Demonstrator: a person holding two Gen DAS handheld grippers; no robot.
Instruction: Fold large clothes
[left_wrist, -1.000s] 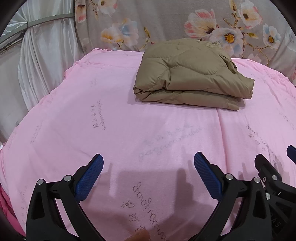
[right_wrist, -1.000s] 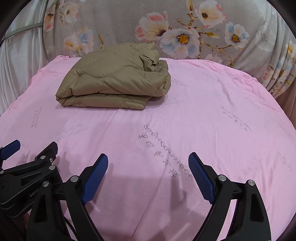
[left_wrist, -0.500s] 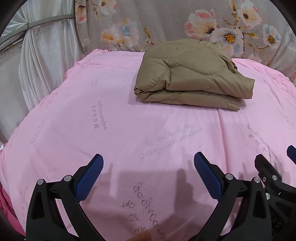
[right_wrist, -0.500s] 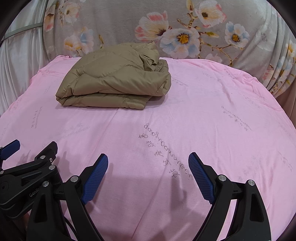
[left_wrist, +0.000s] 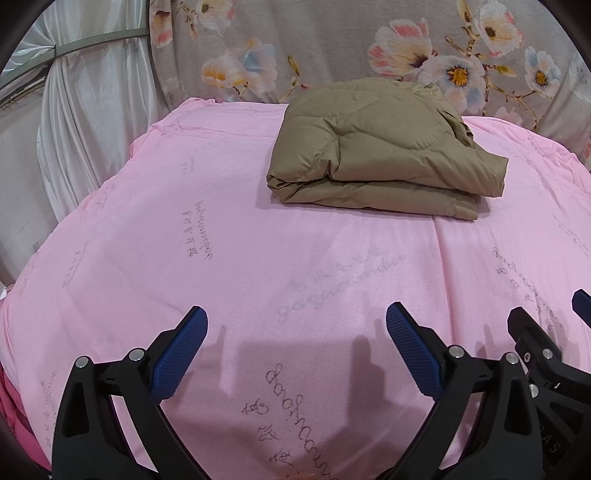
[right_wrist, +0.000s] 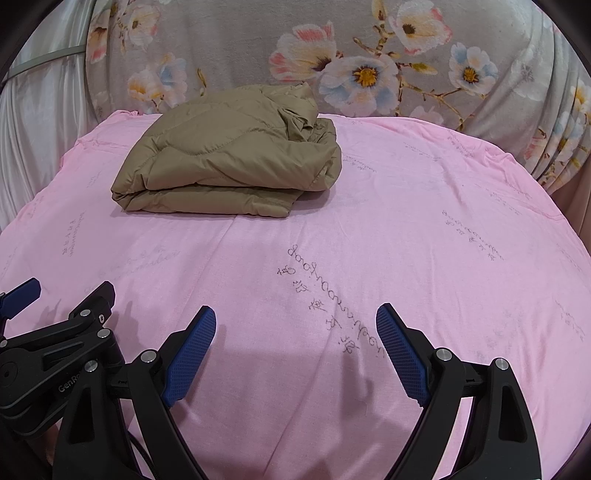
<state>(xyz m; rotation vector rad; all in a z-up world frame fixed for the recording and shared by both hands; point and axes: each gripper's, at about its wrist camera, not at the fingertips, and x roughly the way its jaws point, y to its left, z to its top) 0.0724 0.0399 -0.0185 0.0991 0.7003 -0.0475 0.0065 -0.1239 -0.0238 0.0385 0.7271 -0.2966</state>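
Note:
A tan quilted jacket (left_wrist: 376, 147) lies folded in a thick stack at the far side of the pink bed sheet (left_wrist: 258, 240); it also shows in the right wrist view (right_wrist: 229, 158). My left gripper (left_wrist: 295, 328) is open and empty, low over the near part of the sheet, well short of the jacket. My right gripper (right_wrist: 295, 325) is open and empty too, beside the left one. The left gripper's body (right_wrist: 55, 343) shows at the lower left of the right wrist view.
A grey floral cloth (left_wrist: 369, 48) hangs behind the bed. A white curtain (left_wrist: 81, 118) hangs at the left. The sheet drops off at its left edge (left_wrist: 22, 295) and right edge (right_wrist: 569, 229).

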